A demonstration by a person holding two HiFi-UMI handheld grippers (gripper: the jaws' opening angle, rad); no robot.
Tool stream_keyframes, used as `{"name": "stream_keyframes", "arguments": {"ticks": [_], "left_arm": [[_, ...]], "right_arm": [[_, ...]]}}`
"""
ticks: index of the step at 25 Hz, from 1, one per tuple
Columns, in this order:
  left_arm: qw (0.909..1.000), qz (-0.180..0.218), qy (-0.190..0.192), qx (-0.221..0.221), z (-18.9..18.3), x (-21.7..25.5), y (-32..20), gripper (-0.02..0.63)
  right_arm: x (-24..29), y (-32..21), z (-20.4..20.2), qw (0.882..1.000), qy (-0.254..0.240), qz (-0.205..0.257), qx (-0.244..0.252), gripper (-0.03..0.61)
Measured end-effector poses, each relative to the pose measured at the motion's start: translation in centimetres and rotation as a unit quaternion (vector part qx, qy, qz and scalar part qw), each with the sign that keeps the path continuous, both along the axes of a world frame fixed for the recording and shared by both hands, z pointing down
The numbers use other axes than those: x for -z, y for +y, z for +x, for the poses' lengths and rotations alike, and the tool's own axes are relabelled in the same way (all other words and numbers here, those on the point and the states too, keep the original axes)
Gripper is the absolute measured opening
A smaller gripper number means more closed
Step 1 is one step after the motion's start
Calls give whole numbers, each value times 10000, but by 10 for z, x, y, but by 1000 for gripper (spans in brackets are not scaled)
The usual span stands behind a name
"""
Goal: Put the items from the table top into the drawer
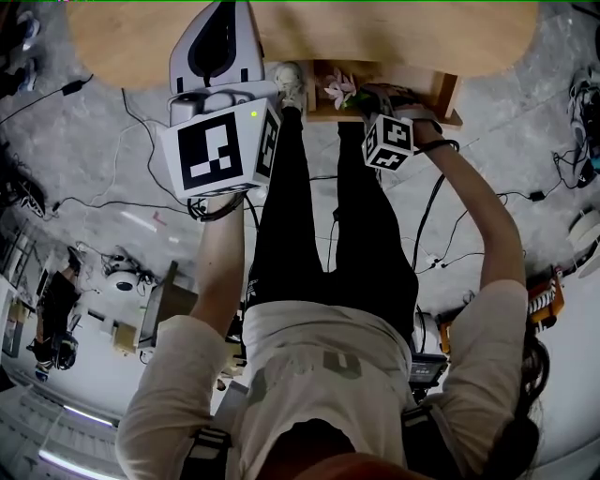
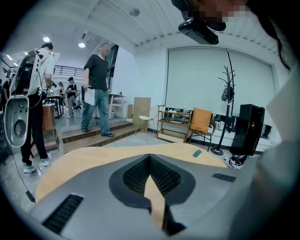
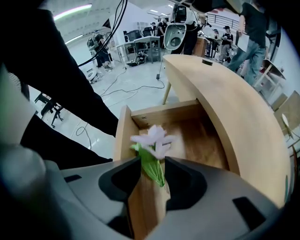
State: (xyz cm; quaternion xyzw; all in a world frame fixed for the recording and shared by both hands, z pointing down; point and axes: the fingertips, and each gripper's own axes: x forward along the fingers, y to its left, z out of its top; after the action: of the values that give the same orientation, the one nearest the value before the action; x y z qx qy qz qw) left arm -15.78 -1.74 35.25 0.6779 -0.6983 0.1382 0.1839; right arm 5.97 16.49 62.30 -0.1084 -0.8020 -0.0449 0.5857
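Observation:
A pale pink artificial flower (image 3: pixel 152 140) with a green stem hangs over the open wooden drawer (image 3: pixel 123 136). It sits between the jaws of my right gripper (image 3: pixel 151 166), which stand apart with drawer wood showing in the gap; the pads do not press the stem. In the head view the flower (image 1: pixel 339 91) is at the drawer (image 1: pixel 445 94), just beside the right gripper (image 1: pixel 364 101). My left gripper (image 1: pixel 228 11) hovers over the tan table top (image 1: pixel 375 33), its tips together and nothing in them (image 2: pixel 150 159). A small teal item (image 2: pixel 197 153) lies far across the table.
The curved table top (image 3: pixel 243 117) overhangs the drawer's far side. The holder's black-trousered legs (image 1: pixel 309 206) stand close in front of the drawer. Cables (image 1: pixel 141 122) trail over the grey floor. People (image 2: pixel 97 89), steps, a chair (image 2: pixel 200 123) and a coat stand fill the room beyond.

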Motion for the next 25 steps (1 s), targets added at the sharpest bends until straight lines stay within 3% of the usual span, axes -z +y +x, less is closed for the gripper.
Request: {"name": "stream_keyframes", "arguments": {"ticks": [8, 9, 11, 14, 17, 21, 23, 25], "left_arm": [[10000, 47, 53, 14, 4, -1, -5, 8], [10000, 55, 62, 4, 5, 0, -6, 6], [9999, 73, 76, -23, 10, 1, -7, 8], [9999, 108, 94, -44, 14, 3, -11, 8], [9998, 170, 92, -64, 19, 8, -15, 8], [9996, 244, 98, -125, 27, 19, -20, 8], [9994, 271, 99, -171, 31, 23, -23, 8], [9993, 309, 90, -207, 33, 25, -28, 8]], "right_arm": [[25, -19, -16, 9978, -355, -49, -554, 153], [35, -27, -23, 9957, -518, -12, -768, 138], [61, -50, -41, 9864, -956, 188, -1324, 5], [114, -95, -71, 9596, -1763, 421, -2154, 5], [175, -138, -93, 9184, -2632, 571, -2897, 5], [245, -174, -103, 8681, -3529, 724, -3414, 5], [263, -181, -103, 8504, -3761, 691, -3613, 5], [271, -185, -105, 8450, -3843, 656, -3660, 5]]}}
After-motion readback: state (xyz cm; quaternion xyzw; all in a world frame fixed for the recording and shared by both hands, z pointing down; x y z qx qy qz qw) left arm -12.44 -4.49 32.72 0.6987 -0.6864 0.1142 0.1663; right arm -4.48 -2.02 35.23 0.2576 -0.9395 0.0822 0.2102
